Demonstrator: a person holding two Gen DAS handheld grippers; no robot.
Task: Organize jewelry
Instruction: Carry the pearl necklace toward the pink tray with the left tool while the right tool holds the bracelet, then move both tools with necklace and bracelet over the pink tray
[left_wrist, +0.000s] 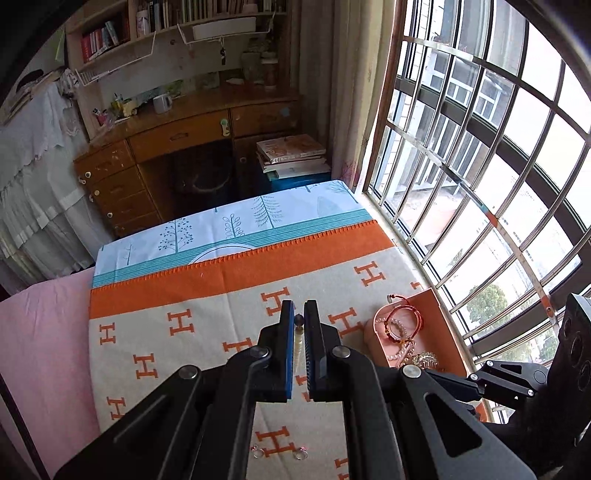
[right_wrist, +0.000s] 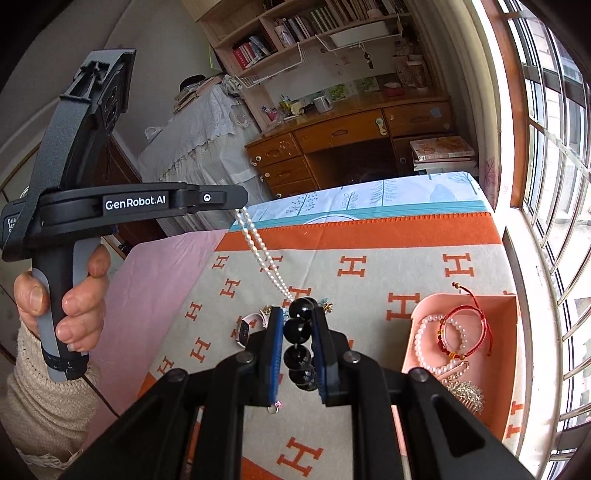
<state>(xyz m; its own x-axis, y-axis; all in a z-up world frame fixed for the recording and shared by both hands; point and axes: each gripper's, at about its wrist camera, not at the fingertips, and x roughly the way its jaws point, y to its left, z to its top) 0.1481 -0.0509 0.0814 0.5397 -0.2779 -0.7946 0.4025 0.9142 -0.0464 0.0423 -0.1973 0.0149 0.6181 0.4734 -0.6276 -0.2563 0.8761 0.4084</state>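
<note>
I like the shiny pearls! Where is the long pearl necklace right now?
The pearl necklace hangs from the left gripper, up above the orange H blanket, left of the pink tray.

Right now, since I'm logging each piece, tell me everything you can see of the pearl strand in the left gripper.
The pearl strand is a doubled string of small, glossy white beads. Its top is pinched in the shut left gripper, held above the blanket. It hangs taut and slanted, running down to the black bead string clamped in the right gripper. Whether the two are joined there is unclear.
</note>
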